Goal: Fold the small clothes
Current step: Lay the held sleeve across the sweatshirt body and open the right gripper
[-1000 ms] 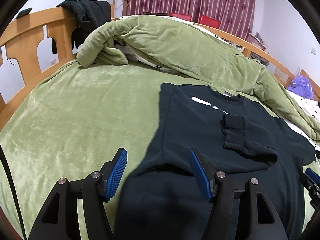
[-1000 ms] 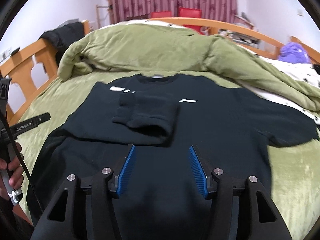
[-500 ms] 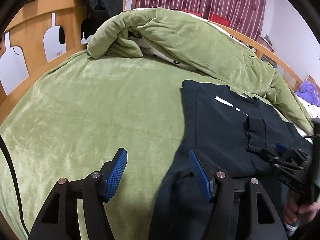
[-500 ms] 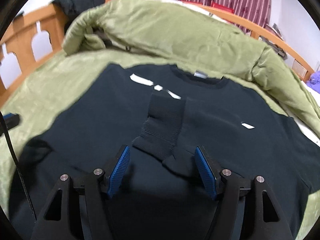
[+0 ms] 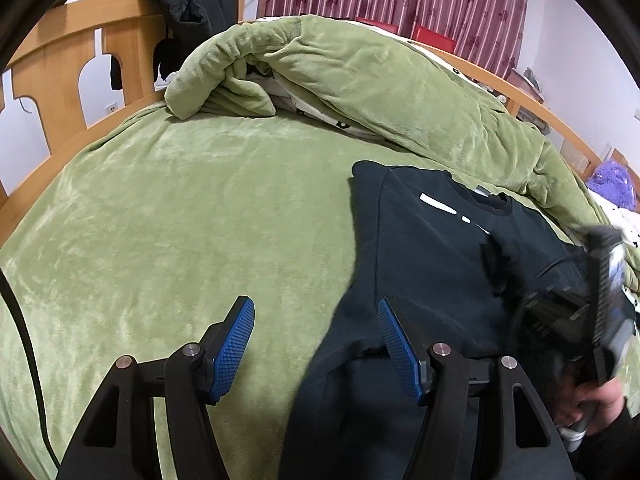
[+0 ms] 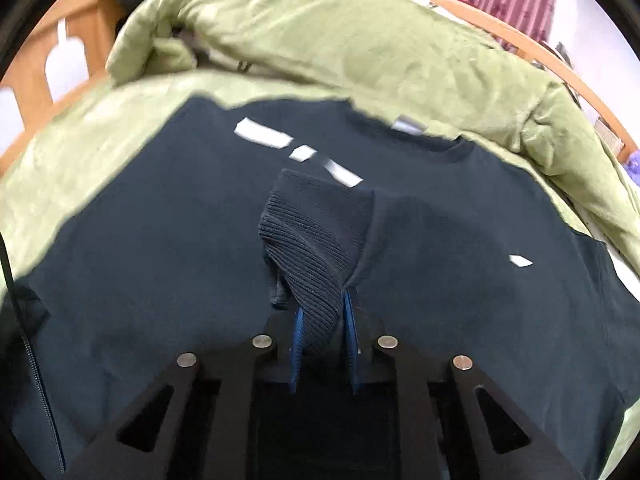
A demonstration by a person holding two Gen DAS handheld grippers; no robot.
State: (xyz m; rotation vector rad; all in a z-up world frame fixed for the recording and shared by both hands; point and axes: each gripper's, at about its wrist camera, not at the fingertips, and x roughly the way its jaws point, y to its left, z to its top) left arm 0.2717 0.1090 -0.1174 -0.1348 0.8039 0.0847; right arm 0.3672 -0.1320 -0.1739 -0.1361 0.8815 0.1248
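Note:
A dark navy sweater (image 5: 432, 248) with white chest marks lies flat on the green bed cover (image 5: 180, 220). One sleeve is folded across its chest. My right gripper (image 6: 322, 320) is closing its jaws, and the blue pads pinch the sleeve's ribbed cuff (image 6: 308, 240), which bunches up between them. The left wrist view shows that gripper (image 5: 560, 312) and the hand (image 5: 588, 404) holding it at the right edge. My left gripper (image 5: 316, 332) stands open over the sweater's left edge, one finger above the fabric, the other above the bed cover, holding nothing.
A heaped green duvet (image 5: 360, 80) lies behind the sweater. The wooden bed frame (image 5: 60, 60) curves round the left and back, with a black jacket (image 5: 188, 0) hung on it. A purple plush toy (image 5: 612, 180) sits far right.
My right gripper came down and forward onto the folded sleeve and closed on its cuff, which now bunches up. The left gripper stays open; the sweater sits further right in its view.

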